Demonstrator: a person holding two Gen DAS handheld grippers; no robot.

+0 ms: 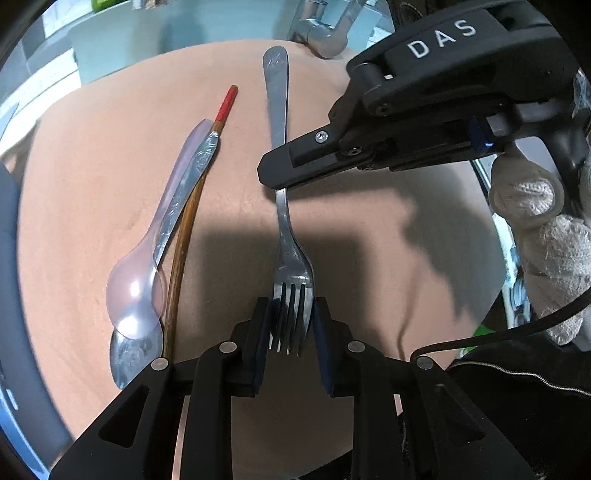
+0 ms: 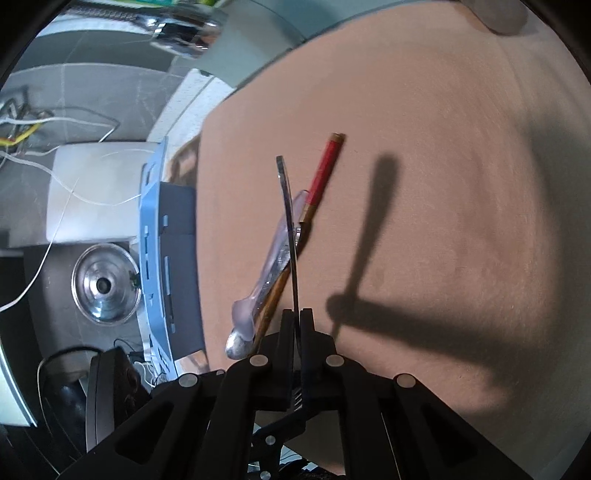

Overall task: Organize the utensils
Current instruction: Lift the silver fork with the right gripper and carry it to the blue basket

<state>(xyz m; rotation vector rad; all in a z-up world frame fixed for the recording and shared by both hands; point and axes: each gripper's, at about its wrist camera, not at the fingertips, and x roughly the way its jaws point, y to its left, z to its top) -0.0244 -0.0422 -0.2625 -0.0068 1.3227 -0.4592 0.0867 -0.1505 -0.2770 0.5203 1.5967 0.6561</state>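
Observation:
A steel fork (image 1: 291, 258) hangs just over the peach mat (image 1: 92, 184), gripped at both ends. My left gripper (image 1: 290, 332) is shut on its tines, a pad against each edge. My right gripper (image 1: 271, 181) reaches in from the right and is shut on the middle of the handle. In the right wrist view the fork (image 2: 286, 199) shows edge-on, running up from between the right gripper (image 2: 296, 325) fingers. To the fork's left lie a translucent plastic spoon (image 1: 133, 291), a metal spoon (image 1: 135, 354) under it and a red-tipped wooden chopstick (image 1: 184, 236), bunched together.
A gloved hand (image 1: 546, 229) holds the right gripper. A chrome faucet (image 1: 321, 33) stands beyond the mat's far edge. Left of the mat (image 2: 443, 147) in the right wrist view are a blue rack (image 2: 155, 251) and a sink with a steel drain (image 2: 105, 284) and loose wires.

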